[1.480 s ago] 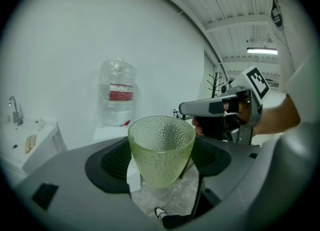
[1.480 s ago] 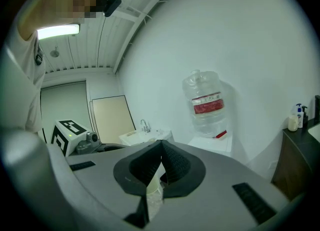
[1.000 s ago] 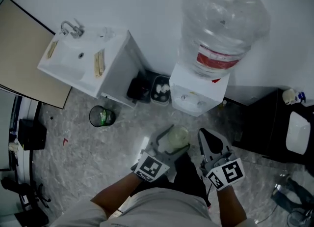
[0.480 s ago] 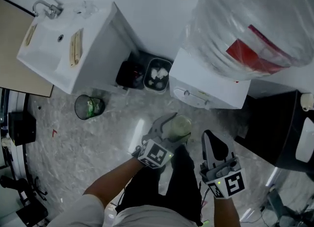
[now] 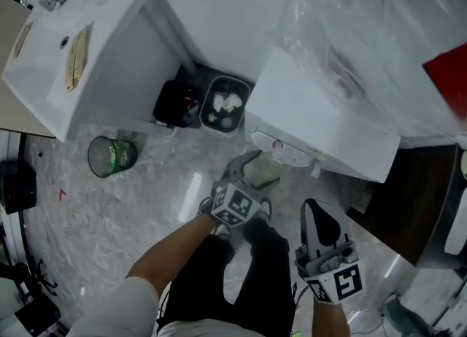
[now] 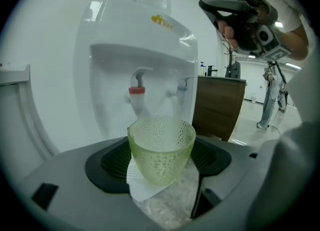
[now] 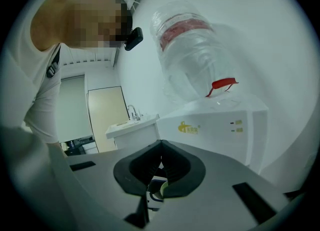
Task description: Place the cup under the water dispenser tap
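Note:
A pale green dimpled cup [image 6: 161, 147] stands upright between the jaws of my left gripper [image 6: 160, 157], which is shut on it. In the head view the cup [image 5: 265, 172] and left gripper [image 5: 257, 169] are low, just before the front of the white water dispenser [image 5: 314, 109]. In the left gripper view the red tap [image 6: 136, 91] and the blue tap [image 6: 181, 87] sit above and behind the cup's rim. My right gripper [image 5: 319, 210] hangs to the right and nearer me, jaws together and empty [image 7: 159, 145].
A large water bottle [image 5: 379, 22] tops the dispenser. Left of it are a grey bin [image 5: 222, 106], a black bag [image 5: 175, 103] and a white sink cabinet [image 5: 73, 44]. A wire waste basket [image 5: 111, 156] stands on the floor. A dark wooden cabinet [image 5: 416, 197] is to the right.
Both grippers have dropped lower and come nearer the dispenser's front. The cup stays in the left gripper. The dispenser now looms much larger in the head view.

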The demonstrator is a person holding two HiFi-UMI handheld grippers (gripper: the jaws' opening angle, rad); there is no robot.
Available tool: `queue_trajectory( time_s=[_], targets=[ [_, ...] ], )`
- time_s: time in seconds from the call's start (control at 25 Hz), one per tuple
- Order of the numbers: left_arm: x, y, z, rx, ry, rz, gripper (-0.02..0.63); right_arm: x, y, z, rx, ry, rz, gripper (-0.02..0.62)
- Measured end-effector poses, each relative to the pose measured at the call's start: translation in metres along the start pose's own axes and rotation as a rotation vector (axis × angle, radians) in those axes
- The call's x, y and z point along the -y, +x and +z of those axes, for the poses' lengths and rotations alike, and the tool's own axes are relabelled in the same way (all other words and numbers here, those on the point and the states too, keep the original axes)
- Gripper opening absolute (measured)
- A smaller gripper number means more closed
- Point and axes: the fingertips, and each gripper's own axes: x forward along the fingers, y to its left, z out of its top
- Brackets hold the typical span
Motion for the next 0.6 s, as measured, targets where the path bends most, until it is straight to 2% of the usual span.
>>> queue_trajectory(
  time_s=[0.2, 0.6],
  targets=[
    [-0.016, 0.030, -0.017, -0.003, 0.010, 0.041, 0.376, 0.006, 0.008, -0.009, -0.007, -0.019, 0.027, 0.016],
    [-0.035, 0.063, -0.034, 0.052, -0.021, 0.131, 0.376, 0.010, 0.006, -0.028, -0.049, -0.036, 0.043, 0.015]
  ],
)
